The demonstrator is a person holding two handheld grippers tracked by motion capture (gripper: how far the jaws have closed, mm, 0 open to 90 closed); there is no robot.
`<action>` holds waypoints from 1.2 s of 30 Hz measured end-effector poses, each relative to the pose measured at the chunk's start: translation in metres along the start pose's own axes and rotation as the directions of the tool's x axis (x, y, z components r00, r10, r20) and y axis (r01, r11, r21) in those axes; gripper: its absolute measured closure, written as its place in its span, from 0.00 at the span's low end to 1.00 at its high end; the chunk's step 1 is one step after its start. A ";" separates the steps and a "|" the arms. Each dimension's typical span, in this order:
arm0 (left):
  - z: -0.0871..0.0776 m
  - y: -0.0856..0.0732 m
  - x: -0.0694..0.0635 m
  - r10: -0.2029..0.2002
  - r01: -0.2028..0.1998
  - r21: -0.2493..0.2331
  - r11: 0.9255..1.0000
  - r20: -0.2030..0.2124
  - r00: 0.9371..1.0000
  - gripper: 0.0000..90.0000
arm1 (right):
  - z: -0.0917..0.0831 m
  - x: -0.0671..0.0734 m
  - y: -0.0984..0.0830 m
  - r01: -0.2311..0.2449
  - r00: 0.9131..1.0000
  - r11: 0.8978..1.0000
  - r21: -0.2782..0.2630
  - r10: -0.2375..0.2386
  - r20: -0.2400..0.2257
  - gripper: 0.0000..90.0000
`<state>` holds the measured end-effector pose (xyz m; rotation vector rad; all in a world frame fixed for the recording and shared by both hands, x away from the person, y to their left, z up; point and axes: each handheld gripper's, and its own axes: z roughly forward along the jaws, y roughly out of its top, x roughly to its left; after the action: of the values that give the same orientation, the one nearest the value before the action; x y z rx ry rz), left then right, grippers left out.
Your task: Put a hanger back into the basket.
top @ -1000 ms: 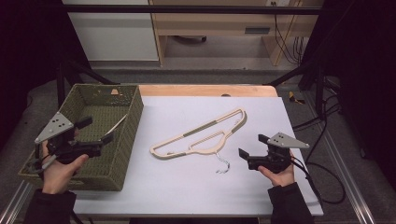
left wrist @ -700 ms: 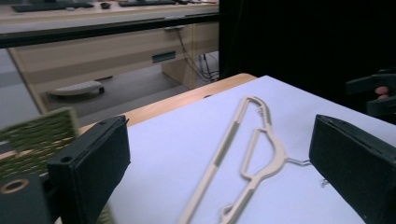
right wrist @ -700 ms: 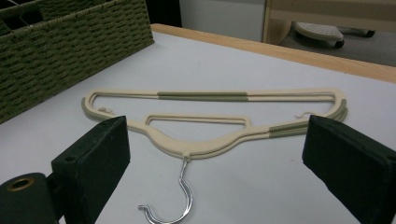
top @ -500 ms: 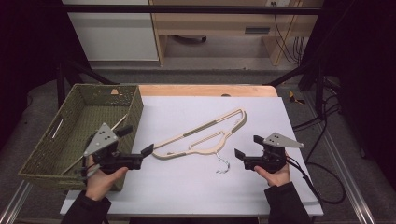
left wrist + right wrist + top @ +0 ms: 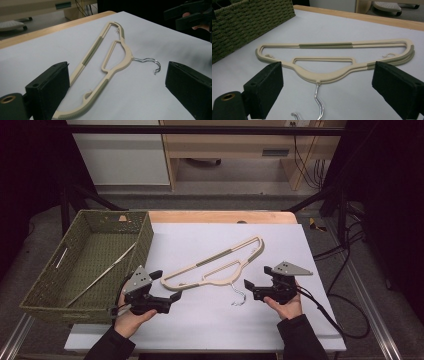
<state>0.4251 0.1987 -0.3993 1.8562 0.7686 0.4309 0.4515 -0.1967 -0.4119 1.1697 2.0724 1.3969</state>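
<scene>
High view sets the cream hanger (image 5: 215, 267) flat on the white counter (image 5: 300, 320), just right of the woven basket (image 5: 55, 285), with bare counter around it. Left gripper (image 5: 172, 301) sits near the hanger's lower-left end, right gripper (image 5: 246, 288) beside its metal hook (image 5: 239, 298); both fingers spread wide, empty. Right gripper view reveals two hangers stacked.

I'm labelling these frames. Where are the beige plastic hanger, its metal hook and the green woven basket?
beige plastic hanger (image 5: 325, 75), right gripper view, on its neck.
metal hook (image 5: 147, 60), left gripper view, on the wire's curve.
green woven basket (image 5: 144, 237), high view, on its right wall.
</scene>
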 end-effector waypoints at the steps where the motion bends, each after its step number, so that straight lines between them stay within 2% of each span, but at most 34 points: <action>1: 0.000 -0.002 0.000 0.002 -0.002 0.006 1.000 0.000 1.000 0.06 | 0.003 0.001 0.000 0.003 1.000 1.000 0.009 -0.003 -0.002 0.13; 2: 0.000 -0.002 0.000 0.002 -0.002 0.006 1.000 0.000 1.000 0.06 | 0.003 0.001 0.000 0.003 1.000 1.000 0.009 -0.003 -0.002 0.13; 4: 0.001 -0.008 0.002 -0.013 0.012 0.012 1.000 0.002 1.000 0.07 | 0.011 0.004 -0.001 0.017 1.000 0.999 0.043 -0.017 0.005 0.15; 8: 0.004 -0.010 0.002 -0.006 0.006 0.028 1.000 -0.003 1.000 0.07 | 0.026 0.008 -0.004 0.017 1.000 0.995 0.096 -0.017 -0.002 0.23; 12: 0.006 -0.012 0.002 0.000 0.000 0.036 0.999 -0.009 1.000 0.07 | 0.043 0.012 -0.008 0.037 0.999 0.989 0.140 -0.036 -0.011 0.30; 16: 0.007 -0.014 0.003 0.000 0.000 0.042 0.999 -0.008 1.000 0.07 | 0.056 0.014 -0.014 0.051 0.998 0.981 0.186 -0.054 0.011 0.35; 19: 0.008 -0.015 0.003 0.006 -0.005 0.046 0.999 -0.007 1.000 0.07 | 0.065 0.014 -0.019 0.038 0.999 0.975 0.218 -0.045 0.024 0.41; 25: 0.009 -0.016 0.004 0.010 -0.010 0.048 0.999 -0.009 1.000 0.06 | 0.079 0.012 -0.027 0.016 0.999 0.965 0.261 -0.026 0.035 0.56; 30: 0.009 -0.016 0.004 0.010 -0.009 0.049 0.999 -0.006 1.000 0.06 | 0.089 0.011 -0.034 0.008 0.999 0.952 0.305 -0.023 0.045 0.70; 34: 0.010 -0.016 0.003 0.013 -0.013 0.054 0.998 -0.006 1.000 0.06 | 0.089 0.012 -0.035 -0.002 0.999 0.955 0.298 -0.012 0.045 0.83; 36: 0.011 -0.017 0.003 0.015 -0.015 0.062 0.998 -0.005 1.000 0.06 | 0.089 0.012 -0.035 0.004 0.999 0.954 0.299 -0.018 0.044 0.87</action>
<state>0.4284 0.1973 -0.4194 1.9197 0.7802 0.4262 0.4916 -0.1414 -0.4805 1.2887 2.3105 1.0636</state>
